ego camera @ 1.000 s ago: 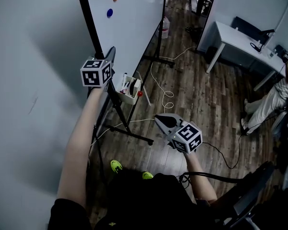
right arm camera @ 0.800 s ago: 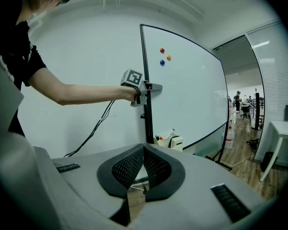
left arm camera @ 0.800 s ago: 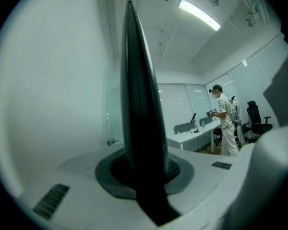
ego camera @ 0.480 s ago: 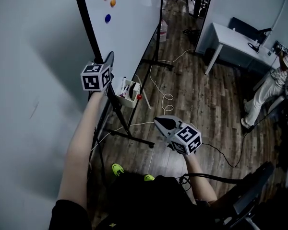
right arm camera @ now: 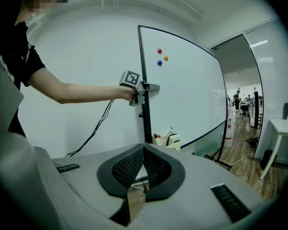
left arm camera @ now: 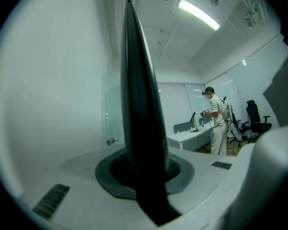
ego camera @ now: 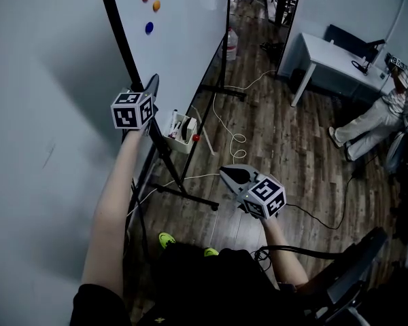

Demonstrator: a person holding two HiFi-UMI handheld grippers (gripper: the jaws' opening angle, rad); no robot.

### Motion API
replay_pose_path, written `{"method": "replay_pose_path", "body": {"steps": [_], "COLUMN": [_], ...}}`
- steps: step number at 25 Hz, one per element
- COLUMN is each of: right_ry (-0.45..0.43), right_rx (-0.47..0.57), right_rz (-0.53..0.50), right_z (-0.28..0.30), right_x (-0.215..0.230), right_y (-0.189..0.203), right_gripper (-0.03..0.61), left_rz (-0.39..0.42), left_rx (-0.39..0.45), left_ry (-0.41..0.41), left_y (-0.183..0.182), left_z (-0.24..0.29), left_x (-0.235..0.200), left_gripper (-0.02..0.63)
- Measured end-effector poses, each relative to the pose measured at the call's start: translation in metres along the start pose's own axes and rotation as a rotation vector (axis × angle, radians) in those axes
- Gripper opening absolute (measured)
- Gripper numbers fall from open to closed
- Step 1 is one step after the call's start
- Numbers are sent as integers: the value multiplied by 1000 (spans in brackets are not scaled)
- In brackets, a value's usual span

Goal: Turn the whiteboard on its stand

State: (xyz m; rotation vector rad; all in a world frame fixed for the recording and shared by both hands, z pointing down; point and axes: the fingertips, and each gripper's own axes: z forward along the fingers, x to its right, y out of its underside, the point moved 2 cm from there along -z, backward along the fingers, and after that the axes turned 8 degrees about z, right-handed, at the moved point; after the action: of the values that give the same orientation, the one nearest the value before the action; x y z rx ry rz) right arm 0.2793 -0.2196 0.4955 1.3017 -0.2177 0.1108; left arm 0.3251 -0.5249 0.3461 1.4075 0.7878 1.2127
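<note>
The whiteboard (ego camera: 183, 26) stands upright on a black wheeled stand (ego camera: 183, 195), with three coloured magnets (ego camera: 149, 9) near its top. My left gripper (ego camera: 151, 85) is raised at arm's length and shut on the board's black side frame (left arm camera: 141, 128), which runs up between the jaws. In the right gripper view the same left gripper (right arm camera: 146, 87) sits at the frame's edge. My right gripper (ego camera: 230, 175) hangs low in front of me, away from the board, shut with nothing in it (right arm camera: 144, 147).
A small tray of markers (ego camera: 182, 128) hangs under the board. Cables (ego camera: 234, 138) trail over the wood floor. A white desk (ego camera: 333, 56) stands at the far right with a person (ego camera: 381, 114) beside it. A dark chair (ego camera: 353, 277) is at my right. A wall is close on the left.
The board's near edge and my left gripper have shifted slightly left in the head view. The person by the desk has stepped further off. My right gripper has stayed put.
</note>
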Motion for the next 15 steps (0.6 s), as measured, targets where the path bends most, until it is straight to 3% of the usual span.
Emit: {"method": "replay_pose_path", "body": {"steps": [7, 11, 15], "right_ry": [-36, -55, -67], "right_rx": [-7, -2, -7], "right_rz": [-7, -9, -1], "right_z": [7, 10, 10], "right_x": [-3, -4, -7], "right_y": [-3, -5, 2], "right_gripper": [26, 26, 26], "left_rz": [11, -40, -16], "left_rx": [-28, -24, 17], "left_ry": [-5, -11, -43], "left_y": [5, 11, 19], "left_z": [0, -3, -23], "left_x": [-2, -3, -5], "left_gripper": [74, 74, 114]}}
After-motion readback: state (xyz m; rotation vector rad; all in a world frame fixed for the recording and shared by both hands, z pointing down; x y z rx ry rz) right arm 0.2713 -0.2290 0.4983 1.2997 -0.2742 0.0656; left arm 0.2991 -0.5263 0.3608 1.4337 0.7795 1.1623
